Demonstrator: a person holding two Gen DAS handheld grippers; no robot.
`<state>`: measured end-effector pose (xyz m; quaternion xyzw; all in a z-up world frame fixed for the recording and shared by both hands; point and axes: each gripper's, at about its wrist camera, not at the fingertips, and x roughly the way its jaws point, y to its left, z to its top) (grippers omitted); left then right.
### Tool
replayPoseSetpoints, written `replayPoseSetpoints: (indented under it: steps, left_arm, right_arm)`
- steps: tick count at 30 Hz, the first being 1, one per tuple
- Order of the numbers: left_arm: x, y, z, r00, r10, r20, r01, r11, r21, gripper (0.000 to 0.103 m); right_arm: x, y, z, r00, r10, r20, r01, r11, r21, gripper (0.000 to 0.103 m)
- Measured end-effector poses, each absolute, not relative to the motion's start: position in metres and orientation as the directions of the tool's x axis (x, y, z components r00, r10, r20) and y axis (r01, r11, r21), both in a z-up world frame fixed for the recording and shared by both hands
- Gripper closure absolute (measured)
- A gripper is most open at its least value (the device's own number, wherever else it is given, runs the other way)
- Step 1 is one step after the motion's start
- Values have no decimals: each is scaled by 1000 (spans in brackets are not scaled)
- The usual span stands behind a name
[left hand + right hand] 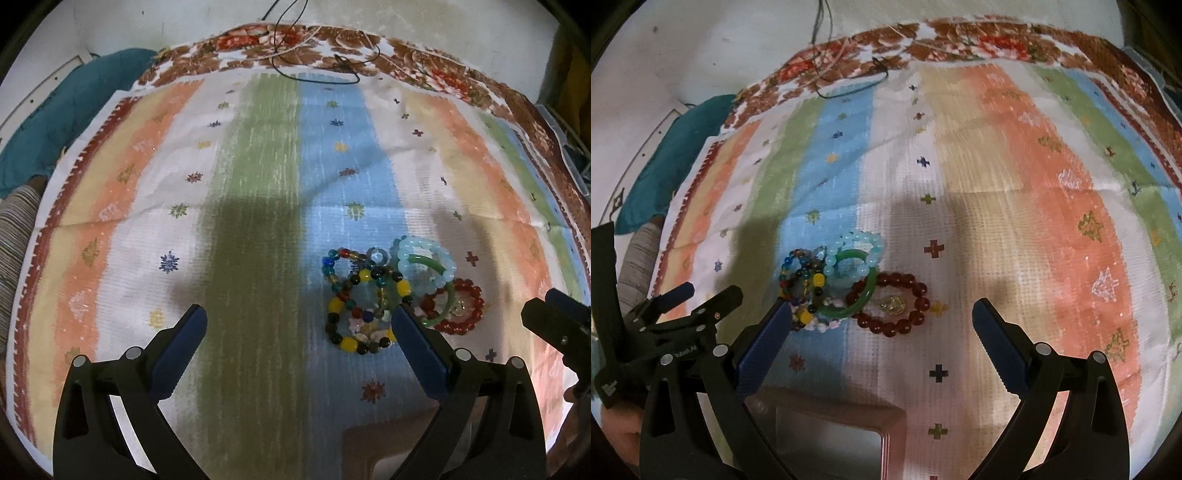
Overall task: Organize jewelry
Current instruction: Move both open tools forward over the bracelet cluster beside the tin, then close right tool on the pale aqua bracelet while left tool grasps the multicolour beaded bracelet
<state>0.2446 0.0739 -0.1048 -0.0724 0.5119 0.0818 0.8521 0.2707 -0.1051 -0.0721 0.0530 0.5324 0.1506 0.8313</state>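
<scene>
From the left wrist view, the left gripper [299, 323] stood wide open and held nothing. The pile of bracelets [399, 295] lay on the striped cloth [258, 166], right of centre, beside the right finger [417, 339].

From the right wrist view, the right gripper [882, 321] was also wide open and empty. I counted one red bead bracelet [916, 306], one green bangle [866, 295], one pale blue bracelet [868, 243]; the multicoloured bracelets [801, 280] were tangled, so their number was unclear.

Home room, striped woven cloth [258, 177], teal cushion [70, 110]
</scene>
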Motion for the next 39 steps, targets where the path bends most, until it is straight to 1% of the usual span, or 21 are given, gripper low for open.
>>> replayPoseSetpoints:
  steps: [2,6,17,21,25,26,30,32,33,34,36,39]
  left_arm:
    - [249,77,-110,455,51,-889,-224,973,-59,6]
    - [259,85,-120,450,30,-892,-244,965,-91,6]
    - [279,90,-143,418,28,-908,-244,966,-83,6]
    - [285,98,-151,399,-24,-916,-275,951,-145,6]
    - [290,102,-157,396,-15,-918,-292,946,-142,6]
    - [291,102,-158,394,-8,-919,-290,948,-132,6]
    - [296,104,-165,379,0,-925,-283,952,-116,15]
    - [299,104,-168,374,6,-927,-278,955,-106,15]
    - [300,104,-168,375,10,-927,-273,957,-101,15]
    - [300,104,-168,375,11,-927,-270,958,-98,15]
    - [302,105,-169,377,14,-926,-268,959,-95,16]
    - [304,103,-170,376,22,-926,-261,962,-84,19]
  right_arm:
    - [275,-104,-73,369,325,-871,-191,943,272,4]
    - [285,-100,-78,369,296,-881,-189,952,240,4]
    - [312,-90,-101,341,276,-899,-177,958,226,4]
    - [319,-84,-107,326,271,-906,-178,959,222,4]
    - [326,-79,-111,328,246,-912,-176,965,197,4]
    - [328,-79,-112,327,242,-914,-170,966,195,4]
    - [339,-81,-121,313,229,-921,-146,971,192,4]
    - [343,-80,-123,312,224,-923,-142,972,188,4]
    - [346,-79,-125,310,223,-924,-143,972,187,7]
    - [348,-78,-126,308,222,-925,-145,972,185,15]
    - [351,-76,-129,299,212,-930,-147,974,174,20]
    - [355,-75,-133,292,199,-935,-139,977,164,20]
